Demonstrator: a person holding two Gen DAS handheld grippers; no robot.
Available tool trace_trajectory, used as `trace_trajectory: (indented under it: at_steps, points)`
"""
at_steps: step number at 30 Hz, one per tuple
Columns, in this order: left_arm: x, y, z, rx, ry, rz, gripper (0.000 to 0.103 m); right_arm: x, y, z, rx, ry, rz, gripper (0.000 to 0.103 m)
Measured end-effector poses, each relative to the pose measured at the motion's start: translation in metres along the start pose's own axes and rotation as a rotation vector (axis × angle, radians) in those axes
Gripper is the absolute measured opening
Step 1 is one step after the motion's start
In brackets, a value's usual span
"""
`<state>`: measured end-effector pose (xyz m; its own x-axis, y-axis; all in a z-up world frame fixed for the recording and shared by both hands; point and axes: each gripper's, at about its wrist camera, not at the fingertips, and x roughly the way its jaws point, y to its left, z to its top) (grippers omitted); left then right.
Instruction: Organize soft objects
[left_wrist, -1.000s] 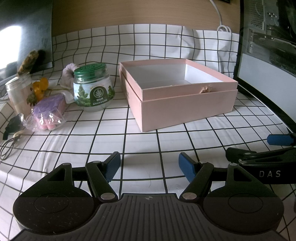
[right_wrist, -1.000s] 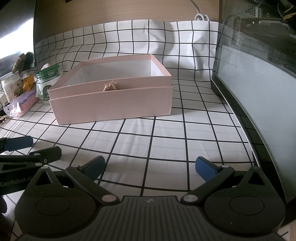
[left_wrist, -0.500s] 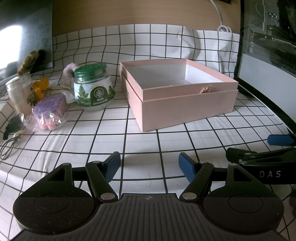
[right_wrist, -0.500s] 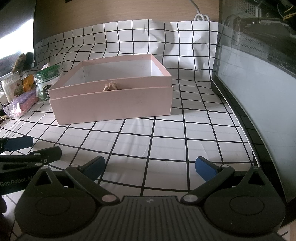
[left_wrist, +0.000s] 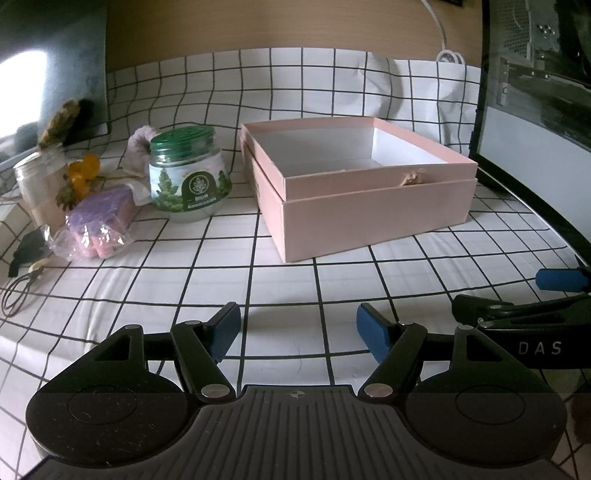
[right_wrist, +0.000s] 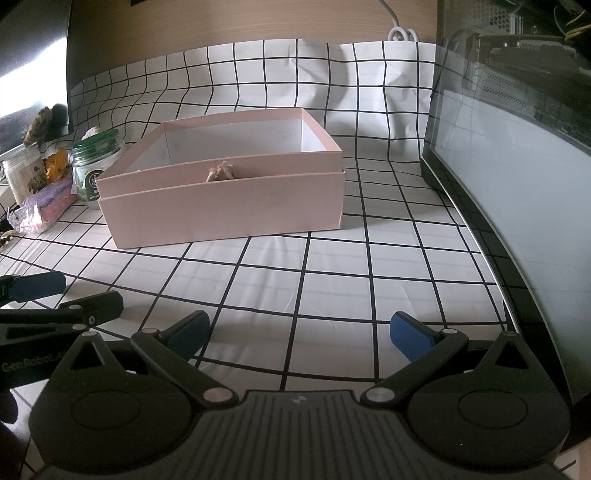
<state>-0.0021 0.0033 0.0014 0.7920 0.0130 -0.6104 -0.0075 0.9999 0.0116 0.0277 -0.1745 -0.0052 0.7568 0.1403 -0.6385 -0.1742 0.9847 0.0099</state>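
Both claws, left (left_wrist: 298, 328) and right (right_wrist: 298, 332), gape empty; reaching for the pouch (left_wrist: 98, 225) at the table's left edge risks toppling the jar (left_wrist: 188, 177).

The box (left_wrist: 373, 206) sits on the cloth (left_wrist: 155, 280) ahead of my 2 tools, its tray nested in the base. Left of it stands the jar (left_wrist: 186, 173), just beside the box. Nearer and further left lies the bagged bundle (left_wrist: 99, 221), with a 2nd jar (left_wrist: 40, 184) behind it. Right of the box stands a screen (right_wrist: 517, 206).
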Motion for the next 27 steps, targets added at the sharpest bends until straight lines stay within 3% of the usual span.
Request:
trace_trajectory:
  at_steps: [15,18,22,27]
  points:
    - [0.003,0.000,0.001,-0.003,0.002,-0.002,0.075,0.000,0.000,0.000,0.001,0.000,0.001,0.103]
    - [0.001,0.006,0.002,-0.012,0.003,-0.050,0.076,0.000,-0.001,0.010,0.012,0.064,0.007,0.103]
    - [-0.011,0.033,0.012,-0.065,0.052,-0.158,0.074,0.007,0.004,0.025,0.051,0.171,-0.050,0.103]
    - [-0.040,0.103,0.042,-0.108,0.016,-0.150,0.074,0.012,0.014,0.031,0.084,0.238,-0.084,0.103]
